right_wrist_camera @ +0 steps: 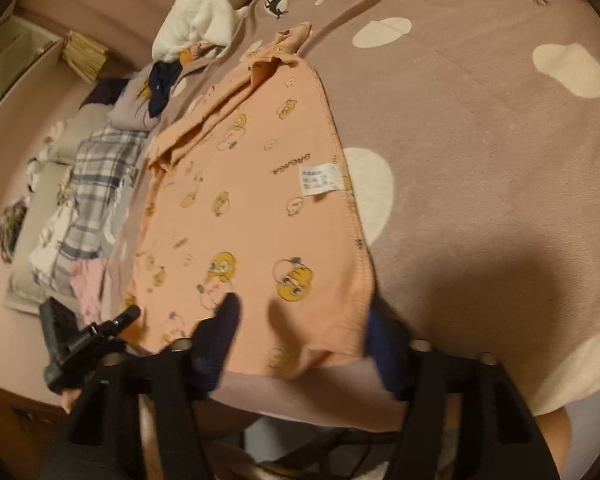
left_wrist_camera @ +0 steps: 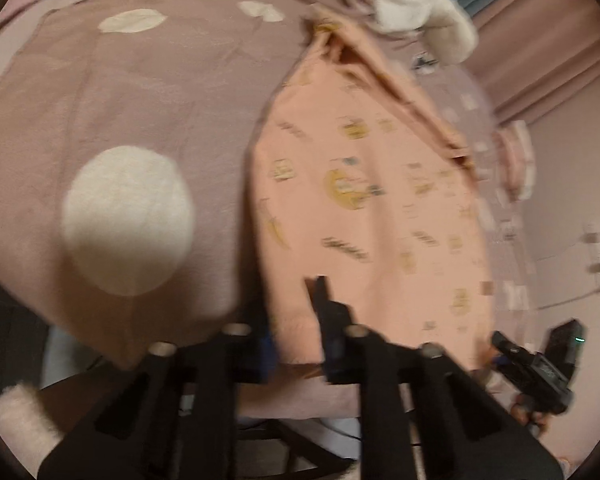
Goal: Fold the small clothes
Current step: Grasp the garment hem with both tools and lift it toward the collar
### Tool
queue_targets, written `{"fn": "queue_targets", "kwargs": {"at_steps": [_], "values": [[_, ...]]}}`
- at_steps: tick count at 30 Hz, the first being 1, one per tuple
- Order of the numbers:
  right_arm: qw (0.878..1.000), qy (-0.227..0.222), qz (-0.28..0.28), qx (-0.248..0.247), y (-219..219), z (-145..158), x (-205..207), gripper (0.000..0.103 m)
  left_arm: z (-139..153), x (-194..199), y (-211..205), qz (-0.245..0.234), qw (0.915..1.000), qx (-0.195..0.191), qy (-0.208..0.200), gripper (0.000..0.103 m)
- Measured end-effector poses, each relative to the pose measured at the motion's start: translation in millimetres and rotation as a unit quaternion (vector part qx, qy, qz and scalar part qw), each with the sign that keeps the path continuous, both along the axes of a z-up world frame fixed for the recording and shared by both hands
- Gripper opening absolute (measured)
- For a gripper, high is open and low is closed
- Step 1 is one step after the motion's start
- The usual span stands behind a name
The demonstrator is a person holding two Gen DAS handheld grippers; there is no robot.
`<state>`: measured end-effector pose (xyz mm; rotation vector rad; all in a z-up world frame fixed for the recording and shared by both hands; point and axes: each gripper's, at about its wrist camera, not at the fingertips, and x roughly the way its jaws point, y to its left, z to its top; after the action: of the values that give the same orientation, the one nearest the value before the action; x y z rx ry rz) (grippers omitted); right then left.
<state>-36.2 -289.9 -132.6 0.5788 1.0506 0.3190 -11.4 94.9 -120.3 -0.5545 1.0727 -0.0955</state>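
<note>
Right wrist view shows a peach child's garment [right_wrist_camera: 236, 216] with yellow cartoon prints and a white care label [right_wrist_camera: 320, 179], spread flat on the mauve spotted bedspread [right_wrist_camera: 480, 128]. Both the right gripper [right_wrist_camera: 300, 332] and left gripper [left_wrist_camera: 296, 320] pinch its near hem.

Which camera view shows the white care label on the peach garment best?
The right wrist view. There the white care label lies sharp and unobstructed on the peach garment, near its right seam. The left wrist view is motion-blurred; it shows the garment, but I cannot find the label there.
</note>
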Motion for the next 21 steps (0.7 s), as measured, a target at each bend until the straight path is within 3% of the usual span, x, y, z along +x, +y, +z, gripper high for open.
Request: {"fn": "queue_targets", "kwargs": {"at_steps": [1,3,4,8,12,21], "values": [[1.000,0.004,-0.001,-0.001,-1,-2,1,0.024,0,1,0,-0.002,1.0000,0.007,0.004,0.007],[1.000,0.021,-0.009,0.012,-5,-9,4,0.011,4,1,-2,-0.006,1.0000,0.006,-0.005,0.007],[1.000,0.020,-0.011,0.018,-7,-9,4,0.009,5,1,-1,-0.006,1.0000,0.005,-0.006,0.007],[0.999,-0.005,-0.009,0.035,-8,1,4,0.009,17,2,5,-0.003,0.9989,-0.034,-0.031,0.007],[0.998,-0.048,0.000,0.051,-6,24,8,0.009,31,6,16,0.010,0.9983,-0.039,-0.042,0.006],[0.993,-0.102,0.009,0.067,3,68,51,0.009,71,50,18,0.023,0.9938,-0.071,-0.081,0.006]]}}
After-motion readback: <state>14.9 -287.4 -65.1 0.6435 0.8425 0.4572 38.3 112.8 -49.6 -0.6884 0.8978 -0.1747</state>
